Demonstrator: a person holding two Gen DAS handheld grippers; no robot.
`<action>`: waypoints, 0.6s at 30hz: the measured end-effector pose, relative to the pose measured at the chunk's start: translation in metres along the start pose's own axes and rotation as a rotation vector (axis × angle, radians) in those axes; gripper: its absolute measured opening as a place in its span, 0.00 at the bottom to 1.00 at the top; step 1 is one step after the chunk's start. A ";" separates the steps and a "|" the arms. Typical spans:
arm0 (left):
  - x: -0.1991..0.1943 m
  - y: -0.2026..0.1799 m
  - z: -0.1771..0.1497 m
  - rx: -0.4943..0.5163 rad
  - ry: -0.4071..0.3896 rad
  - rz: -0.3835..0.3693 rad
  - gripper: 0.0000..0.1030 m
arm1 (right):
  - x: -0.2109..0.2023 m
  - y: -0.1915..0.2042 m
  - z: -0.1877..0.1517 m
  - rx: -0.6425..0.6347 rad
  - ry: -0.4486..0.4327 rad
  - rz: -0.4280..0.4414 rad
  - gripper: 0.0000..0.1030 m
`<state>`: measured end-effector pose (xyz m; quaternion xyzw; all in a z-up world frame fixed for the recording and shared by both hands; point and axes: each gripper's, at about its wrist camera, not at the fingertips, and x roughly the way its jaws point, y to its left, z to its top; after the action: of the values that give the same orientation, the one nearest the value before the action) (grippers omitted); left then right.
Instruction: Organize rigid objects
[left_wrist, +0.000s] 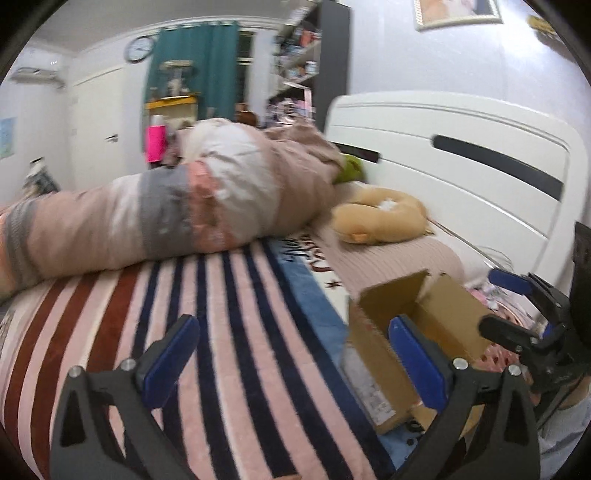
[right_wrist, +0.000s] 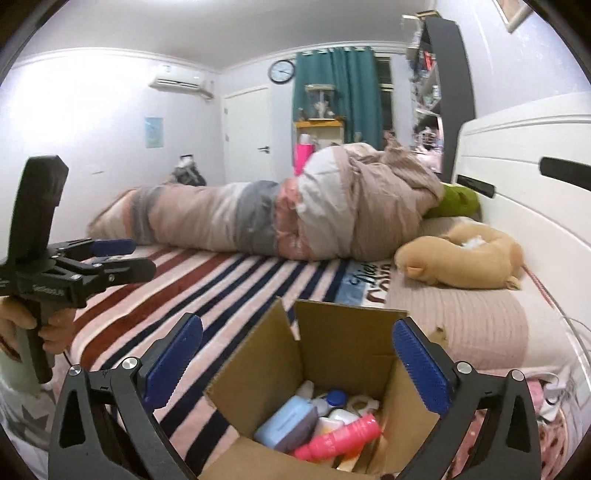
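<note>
Right wrist view: right tongs (right_wrist: 297, 360) spread wide w/ nothing between the blue pads, hanging just above the open cardboard box (right_wrist: 332, 354) on the bed. Box flaps stand up. Inside, at the bottom: a pale blue jug (right_wrist: 286, 422), a pink bottle (right_wrist: 341, 435) lying on its side, a white bottle w/ blue cap (right_wrist: 334, 398), plus more white containers partly hidden. Left side of the same view: left tongs (right_wrist: 122, 258) held by a hand (right_wrist: 22, 325), jaws apart, empty, over the striped blanket (right_wrist: 207, 291), well left of the box.

Left wrist view: left tongs (left_wrist: 291, 358) wide open, empty, above the striped blanket (left_wrist: 221, 332); right pad overlaps the box (left_wrist: 399, 332) in frame, can't tell if touching. Box contents not visible from this angle. Right tongs (left_wrist: 517, 306) show at the right edge, beyond the box, jaws apart.

Farther back: tan plush toy (right_wrist: 465, 258) near the white headboard (right_wrist: 524, 177), green pillow (right_wrist: 458, 201) behind it, and a long rolled-up duvet (right_wrist: 295, 218) lying across the bed. Far wall: teal curtain (right_wrist: 336, 92), round clock (right_wrist: 282, 71), AC unit (right_wrist: 181, 83), white door (right_wrist: 247, 133). Dark shelf unit (right_wrist: 439, 77) beside the headboard, contents blurred.
</note>
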<state>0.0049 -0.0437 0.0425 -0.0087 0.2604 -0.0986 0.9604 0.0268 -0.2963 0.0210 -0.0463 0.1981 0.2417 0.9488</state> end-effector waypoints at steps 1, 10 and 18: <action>-0.002 0.003 -0.002 -0.008 -0.002 0.018 0.99 | 0.002 0.000 -0.001 0.002 0.000 0.011 1.00; -0.008 0.011 -0.013 -0.035 -0.004 0.069 0.99 | 0.016 0.008 -0.012 0.019 0.032 0.043 1.00; -0.008 0.012 -0.013 -0.038 -0.004 0.079 0.99 | 0.013 0.010 -0.011 0.026 0.018 0.055 1.00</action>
<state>-0.0065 -0.0303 0.0342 -0.0171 0.2607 -0.0557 0.9637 0.0287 -0.2843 0.0058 -0.0304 0.2108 0.2647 0.9405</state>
